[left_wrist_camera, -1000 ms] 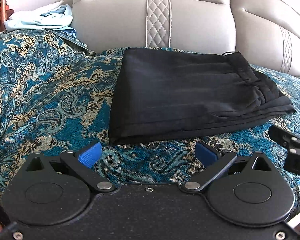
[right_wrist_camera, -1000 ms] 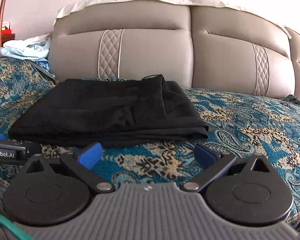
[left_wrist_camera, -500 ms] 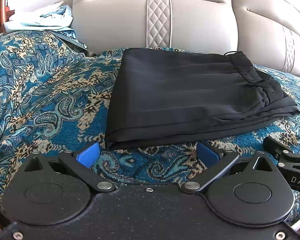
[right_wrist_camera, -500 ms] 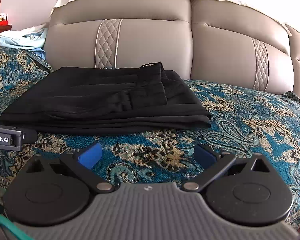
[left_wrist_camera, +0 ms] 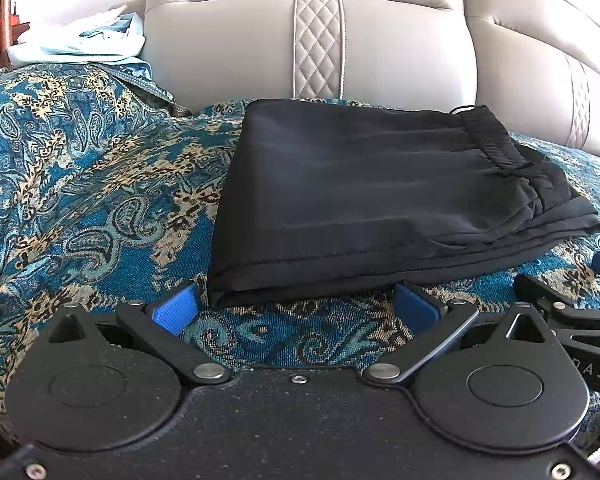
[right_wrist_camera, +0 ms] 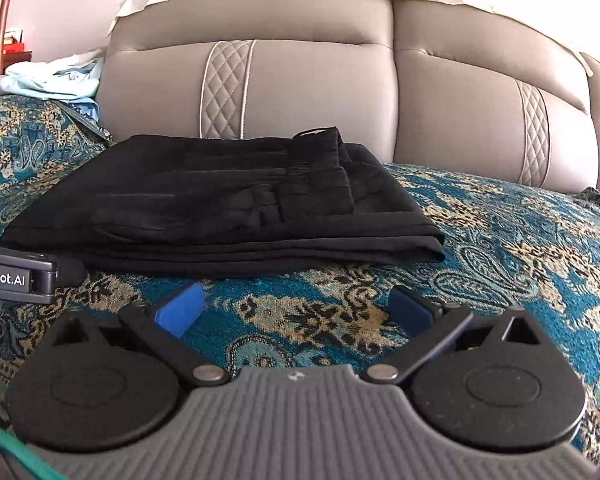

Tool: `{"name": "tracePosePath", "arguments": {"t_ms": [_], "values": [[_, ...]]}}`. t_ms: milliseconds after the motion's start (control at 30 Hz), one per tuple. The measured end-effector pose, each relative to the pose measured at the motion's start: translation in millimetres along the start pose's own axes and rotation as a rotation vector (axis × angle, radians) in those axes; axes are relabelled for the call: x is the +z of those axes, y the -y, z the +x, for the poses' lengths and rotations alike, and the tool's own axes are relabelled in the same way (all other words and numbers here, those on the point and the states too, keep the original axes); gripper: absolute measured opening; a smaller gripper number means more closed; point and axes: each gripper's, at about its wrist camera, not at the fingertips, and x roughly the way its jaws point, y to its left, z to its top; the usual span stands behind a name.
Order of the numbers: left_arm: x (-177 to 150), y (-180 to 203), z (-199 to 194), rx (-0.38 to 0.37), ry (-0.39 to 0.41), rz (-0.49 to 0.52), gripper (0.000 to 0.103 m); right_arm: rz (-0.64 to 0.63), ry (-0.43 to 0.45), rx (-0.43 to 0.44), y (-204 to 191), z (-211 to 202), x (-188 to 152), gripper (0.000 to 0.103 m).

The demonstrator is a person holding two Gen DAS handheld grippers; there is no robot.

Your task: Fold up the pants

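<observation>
The pants [left_wrist_camera: 380, 200] lie folded in a neat rectangle at frame centre; both the left gripper [left_wrist_camera: 296, 308] and the right gripper [right_wrist_camera: 296, 308] hover with fingers spread, empty. Folding looks essentially finished.

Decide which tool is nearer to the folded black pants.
Left. The left tool sits open right at the pants' near edge, its tips almost touching the fabric. The right tool is open too, but bedspread shows between it and the pants.

Folded black pants [left_wrist_camera: 372, 200] on paisley bedspread [left_wrist_camera: 80, 200], left gripper [left_wrist_camera: 296, 308] spread wide, empty, just before them
</observation>
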Motion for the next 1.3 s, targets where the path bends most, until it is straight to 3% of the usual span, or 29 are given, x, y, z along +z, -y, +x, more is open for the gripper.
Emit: {"name": "tracePosePath", "arguments": {"t_ms": [1300], "values": [[-0.2, 2.0, -0.9, 0.009, 0.008, -0.007, 0.103, -0.005, 0.003, 0.003, -2.2, 1.8, 0.3, 0.103]]}}
